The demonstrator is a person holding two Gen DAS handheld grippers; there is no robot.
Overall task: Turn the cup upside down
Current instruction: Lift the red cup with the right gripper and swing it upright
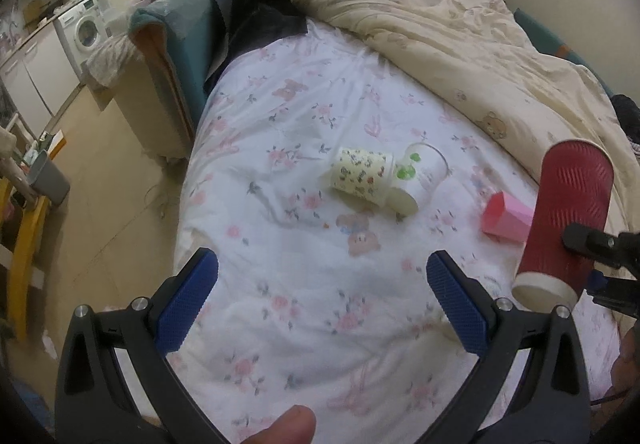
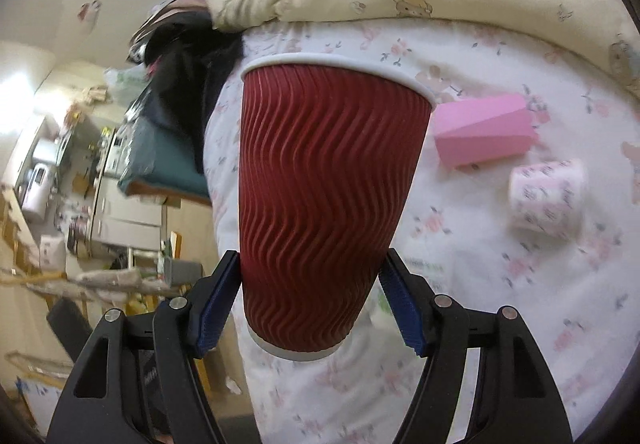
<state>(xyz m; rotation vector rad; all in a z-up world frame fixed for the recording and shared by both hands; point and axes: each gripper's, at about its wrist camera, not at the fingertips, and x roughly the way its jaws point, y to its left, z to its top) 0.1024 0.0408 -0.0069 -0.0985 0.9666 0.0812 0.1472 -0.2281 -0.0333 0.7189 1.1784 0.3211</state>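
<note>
A white bedsheet printed with pink flowers [image 1: 304, 284] covered the bed, with a front-loading white washing machine [image 1: 86, 30] at the room's far left and a rumpled cream bear-print duvet [image 1: 460, 44] heaped along the back. The left gripper [image 1: 322, 300] hung over the sheet with its blue pads spread wide and nothing between them. Only its camera showed a floral paper cup [image 1: 362, 176] lying on its side, mouth against a tipped clear glass [image 1: 426, 168]; their insides could not be seen. Right of them lay a pink faceted cup [image 1: 506, 218]. The right gripper [image 2: 310, 300] clamped the ribbed red paper cup [image 2: 324, 196] near its base, lifted above the sheet. Only the right view caught a pink-patterned roll [image 2: 546, 198].
</note>
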